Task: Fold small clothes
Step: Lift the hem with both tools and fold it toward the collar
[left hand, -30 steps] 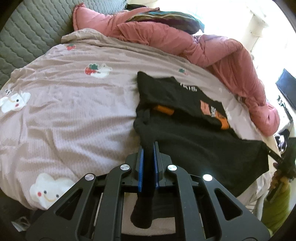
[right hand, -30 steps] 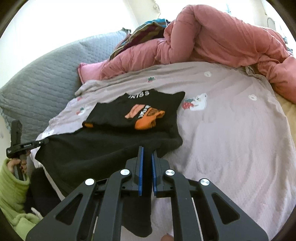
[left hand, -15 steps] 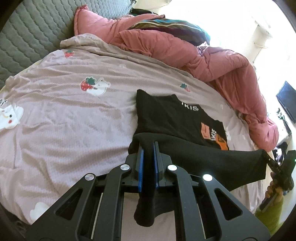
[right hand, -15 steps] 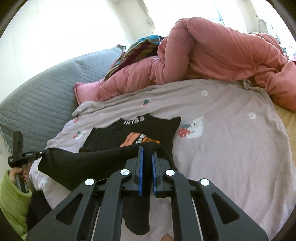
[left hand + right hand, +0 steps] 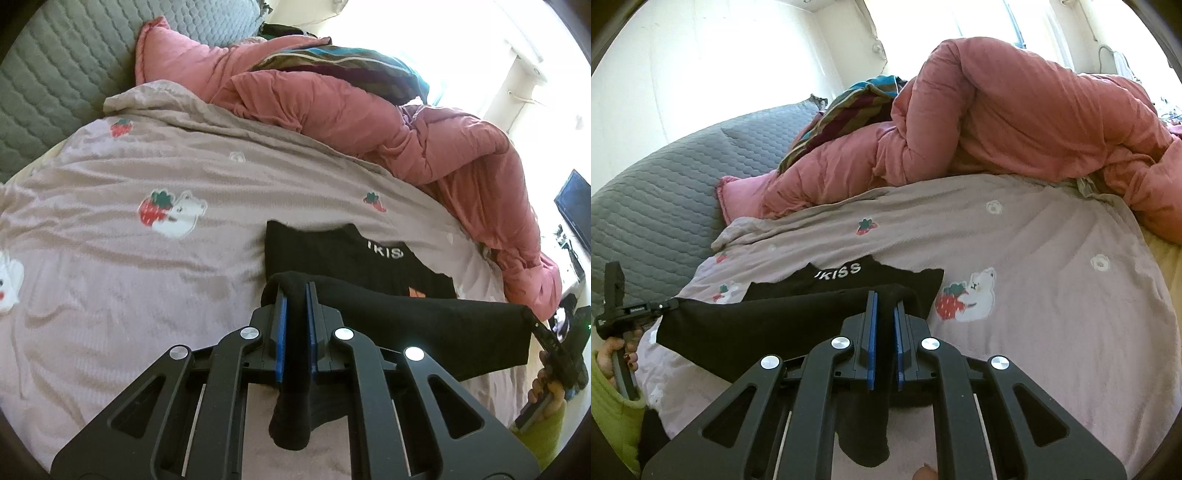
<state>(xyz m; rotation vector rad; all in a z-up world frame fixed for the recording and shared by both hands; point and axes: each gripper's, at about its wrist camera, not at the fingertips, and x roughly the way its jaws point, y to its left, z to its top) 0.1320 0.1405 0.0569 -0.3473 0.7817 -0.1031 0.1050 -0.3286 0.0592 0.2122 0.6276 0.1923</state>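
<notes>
A small black T-shirt with white lettering and an orange print lies on the mauve bedsheet. Its near hem is lifted and stretched taut between both grippers, held above the shirt's upper part. My left gripper is shut on one hem corner. My right gripper is shut on the other corner. Each gripper shows in the other's view, the right one in the left wrist view and the left one in the right wrist view. The shirt's collar end rests flat on the sheet.
A bunched pink duvet lies along the far side of the bed, with a striped cloth on it. A grey quilted headboard stands at one end. A dark screen is off the bed's edge.
Both grippers have carried the lifted hem forward over the shirt toward its collar. More of the orange print is now covered by the raised fabric.
</notes>
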